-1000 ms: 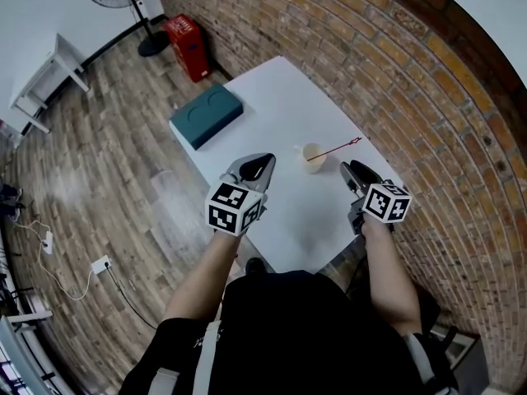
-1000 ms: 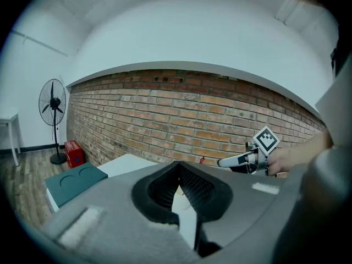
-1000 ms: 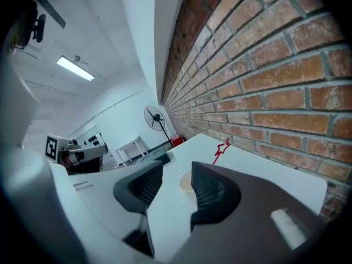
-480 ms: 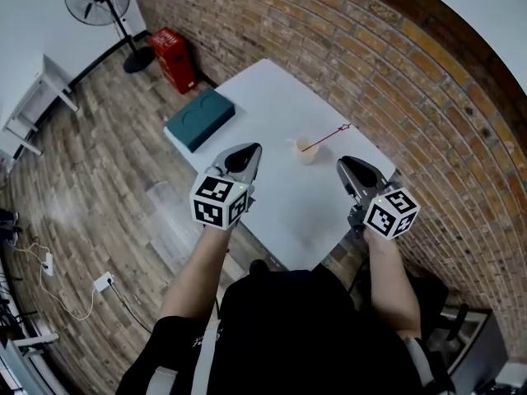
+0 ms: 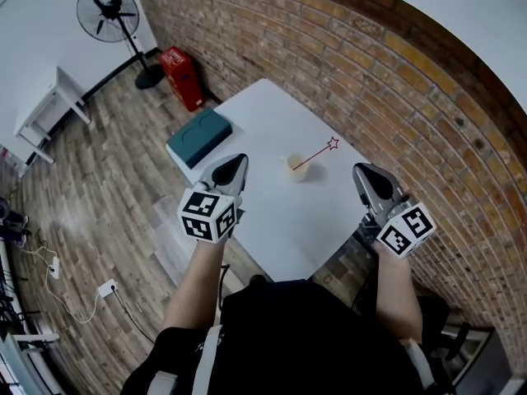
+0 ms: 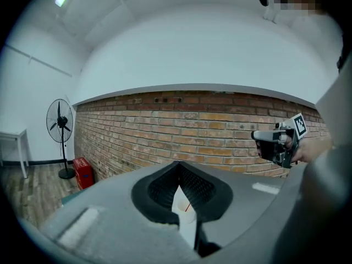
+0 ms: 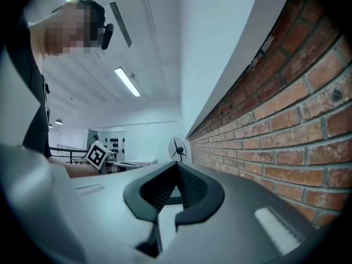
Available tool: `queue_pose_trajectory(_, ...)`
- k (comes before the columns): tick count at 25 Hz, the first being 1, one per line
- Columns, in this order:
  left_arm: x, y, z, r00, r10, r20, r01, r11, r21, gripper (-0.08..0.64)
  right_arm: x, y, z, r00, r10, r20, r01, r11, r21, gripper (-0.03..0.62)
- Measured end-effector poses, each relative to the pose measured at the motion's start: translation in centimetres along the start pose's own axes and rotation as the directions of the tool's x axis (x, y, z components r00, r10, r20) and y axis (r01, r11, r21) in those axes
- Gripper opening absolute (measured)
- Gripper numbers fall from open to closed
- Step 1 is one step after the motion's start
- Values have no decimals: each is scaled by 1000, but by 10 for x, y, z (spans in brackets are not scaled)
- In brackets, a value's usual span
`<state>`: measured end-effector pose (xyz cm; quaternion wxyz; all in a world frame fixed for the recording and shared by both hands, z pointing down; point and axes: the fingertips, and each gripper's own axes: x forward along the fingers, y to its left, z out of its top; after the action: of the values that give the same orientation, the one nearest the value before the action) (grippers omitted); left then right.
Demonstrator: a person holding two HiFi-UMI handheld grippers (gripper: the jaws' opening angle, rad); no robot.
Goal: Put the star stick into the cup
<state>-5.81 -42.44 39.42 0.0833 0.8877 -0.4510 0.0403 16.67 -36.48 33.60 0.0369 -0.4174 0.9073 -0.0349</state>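
Note:
A pale cup [image 5: 296, 167] stands on the white table [image 5: 272, 113]. The red star stick [image 5: 315, 155] leans out of it, with its star toward the brick wall. My left gripper [image 5: 238, 161] hovers left of the cup, shut and empty. Between its fingers in the left gripper view [image 6: 178, 166] I see the cup [image 6: 183, 209]. My right gripper [image 5: 363, 171] is off the table's right edge, near the wall, shut on nothing. In the right gripper view its fingertips [image 7: 177, 165] meet.
A teal box [image 5: 200, 137] lies at the table's left corner. On the wooden floor stand a red crate [image 5: 183, 76], a fan [image 5: 114, 13] and a white side table [image 5: 39, 105]. The brick wall [image 5: 395, 97] runs close along the table's right side.
Both grippers have drawn back from the cup and spread apart, the right one moving out toward the wall. The stick stays in the cup.

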Motion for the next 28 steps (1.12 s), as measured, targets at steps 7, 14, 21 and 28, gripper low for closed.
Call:
queue_pose_trajectory(7,14,-15,1,1000,-3,-6,3,1000,-4,2,-14,-22,-5,996,-65,62,61,996,60,-2)
queue_pose_trajectory(14,22,-5,-2,999,42,2,-42,999,-25,2,-9,-51,-20,989,-148,20,148,989,-10,-2)
queue_pose_trajectory(21,19,0,-8,998,60,-4,-60,998,-21,2,3,-54,-45,981,-185,-60,183,982,-36,-2)
queue_pose_trajectory(28,-2,25,-25,993,113,-29,-114,992,-48,2,-10,-59,-67,971,-219,-100,219,976,-9,-2)
